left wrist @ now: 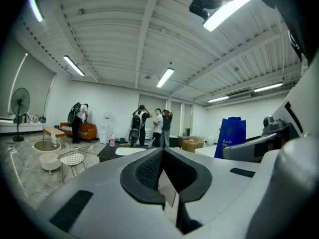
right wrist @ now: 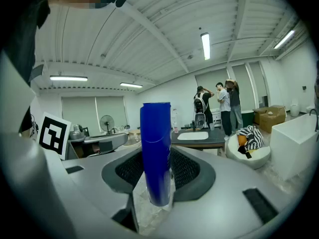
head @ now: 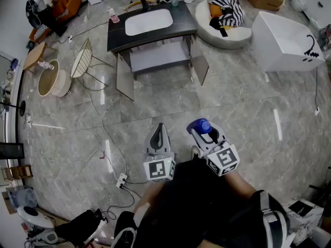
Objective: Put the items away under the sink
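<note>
We hold a blue bottle, facing the sink cabinet.
Our right gripper clamps the bottle upright, likely to keep it steady. Our left gripper is pinched together, empty. Well ahead, the cabinet under the sink has its doors open and its shelf looks ready to take it.
</note>
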A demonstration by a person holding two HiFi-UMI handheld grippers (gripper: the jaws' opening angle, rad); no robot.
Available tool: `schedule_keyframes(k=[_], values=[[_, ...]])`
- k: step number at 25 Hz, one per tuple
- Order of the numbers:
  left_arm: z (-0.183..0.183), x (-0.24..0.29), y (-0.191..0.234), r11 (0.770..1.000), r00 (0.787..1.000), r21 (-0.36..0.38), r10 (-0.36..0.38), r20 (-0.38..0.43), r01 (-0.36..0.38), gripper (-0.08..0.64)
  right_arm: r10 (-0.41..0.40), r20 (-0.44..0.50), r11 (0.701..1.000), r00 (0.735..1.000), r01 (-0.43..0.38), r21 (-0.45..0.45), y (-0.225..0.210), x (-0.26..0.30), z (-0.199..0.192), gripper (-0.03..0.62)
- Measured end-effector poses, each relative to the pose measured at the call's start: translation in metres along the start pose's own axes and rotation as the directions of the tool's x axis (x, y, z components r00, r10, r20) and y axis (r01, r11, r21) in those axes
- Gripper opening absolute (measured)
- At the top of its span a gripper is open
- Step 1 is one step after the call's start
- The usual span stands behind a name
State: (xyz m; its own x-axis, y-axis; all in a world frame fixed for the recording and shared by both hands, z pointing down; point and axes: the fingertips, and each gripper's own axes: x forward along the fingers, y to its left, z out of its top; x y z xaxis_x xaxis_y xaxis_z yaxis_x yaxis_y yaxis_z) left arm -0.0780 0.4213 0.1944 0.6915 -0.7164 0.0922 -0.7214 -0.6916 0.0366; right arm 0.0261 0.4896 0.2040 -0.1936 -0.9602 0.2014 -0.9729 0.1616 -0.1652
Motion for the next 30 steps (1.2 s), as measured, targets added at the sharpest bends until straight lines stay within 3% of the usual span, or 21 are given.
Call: schedule_keyframes(k=[3, 9, 16, 21, 30], values=[[0.003, 0.016, -0.014, 1.0, 1.0, -0.027, 0.004, 0.005, -0.004, 0.015, 0.016, -0.001, 1.0, 1.0, -0.016, -0.007, -0.016, -0.002, 0.002, 0.153], [0.0, 0.042, -0.039, 0.999, 0.999, -0.012, 0.046, -0.005, -0.046, 0.015, 0.077, -0.016, 0.997, 0.997, -0.077, 0.007, -0.048, -0.003, 0.001, 0.153], [-0.004, 0.065, -0.041, 0.994, 0.994, -0.007, 0.106, -0.022, -0.106, 0.015, 0.139, -0.021, 0.99, 0.99, -0.139, -0.006, -0.081, 0.02, 0.009, 0.153], [-0.011, 0.09, -0.015, 0.992, 0.991, -0.019, 0.126, -0.038, -0.127, 0.015, 0.144, -0.025, 0.99, 0.989, -0.144, 0.0, -0.094, 0.059, 0.011, 0.153], [-0.008, 0.178, 0.076, 0.992, 0.992, -0.03, 0.119, -0.043, -0.121, 0.015, 0.117, -0.039, 0.993, 0.992, -0.117, -0.003, -0.11, 0.181, 0.03, 0.153]])
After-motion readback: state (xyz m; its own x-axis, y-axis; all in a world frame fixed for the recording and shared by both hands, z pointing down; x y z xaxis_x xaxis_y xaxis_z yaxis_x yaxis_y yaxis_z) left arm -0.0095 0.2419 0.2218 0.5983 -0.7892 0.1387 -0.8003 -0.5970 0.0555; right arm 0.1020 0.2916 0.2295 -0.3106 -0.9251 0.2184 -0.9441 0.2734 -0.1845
